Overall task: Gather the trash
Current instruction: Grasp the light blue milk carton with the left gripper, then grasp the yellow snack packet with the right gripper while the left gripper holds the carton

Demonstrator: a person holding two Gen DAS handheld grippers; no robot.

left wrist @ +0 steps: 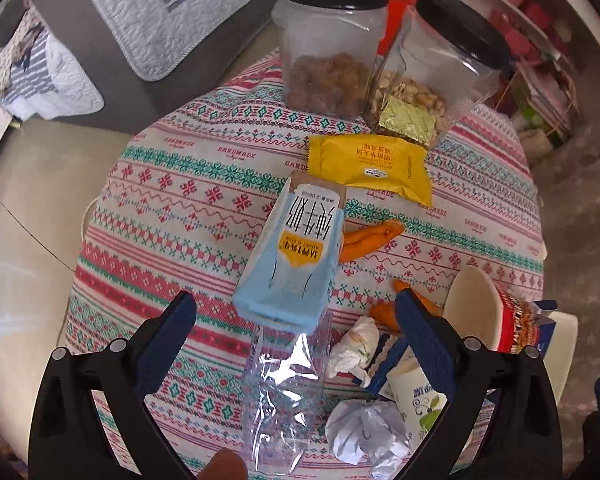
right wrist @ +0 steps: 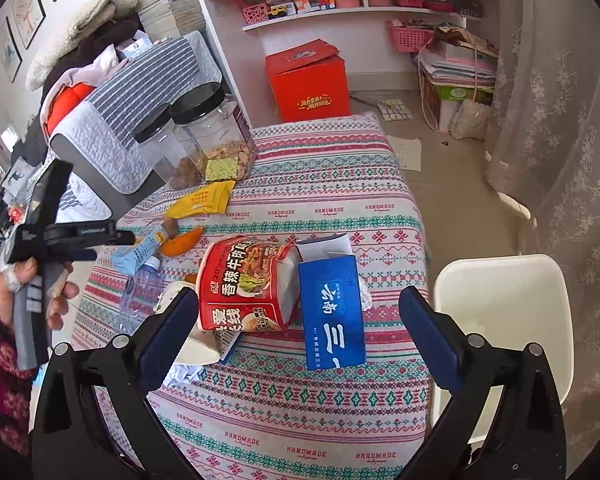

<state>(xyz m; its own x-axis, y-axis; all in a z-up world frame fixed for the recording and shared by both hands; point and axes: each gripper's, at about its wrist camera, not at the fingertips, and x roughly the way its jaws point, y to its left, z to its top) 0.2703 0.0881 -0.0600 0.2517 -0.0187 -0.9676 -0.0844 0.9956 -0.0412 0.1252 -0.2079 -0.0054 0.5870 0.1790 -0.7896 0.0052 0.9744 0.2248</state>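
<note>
Everything's laid out around the milk carton (left wrist: 292, 252) on the table (left wrist: 180, 184). Behind it there's a snack packet (left wrist: 370, 168), then two jars (left wrist: 332, 44) further back. The peel (left wrist: 370, 238) is just to its right, a plastic bottle (left wrist: 284, 392) right in front, and crumpled paper (left wrist: 366, 434) plus a noodle cup (left wrist: 486, 312) sit off to the front right.

Each gripper, the left gripper (left wrist: 296, 312) and the right gripper (right wrist: 298, 312), is built from black angular arms studded with round silver screw heads. Dark blue textured pads (left wrist: 428, 340) are fitted to the fingers. In the right wrist view, a black handle body is seen in the left hand (right wrist: 40, 284), and a dark red patterned knit sleeve (right wrist: 0, 380) is worn.
</note>
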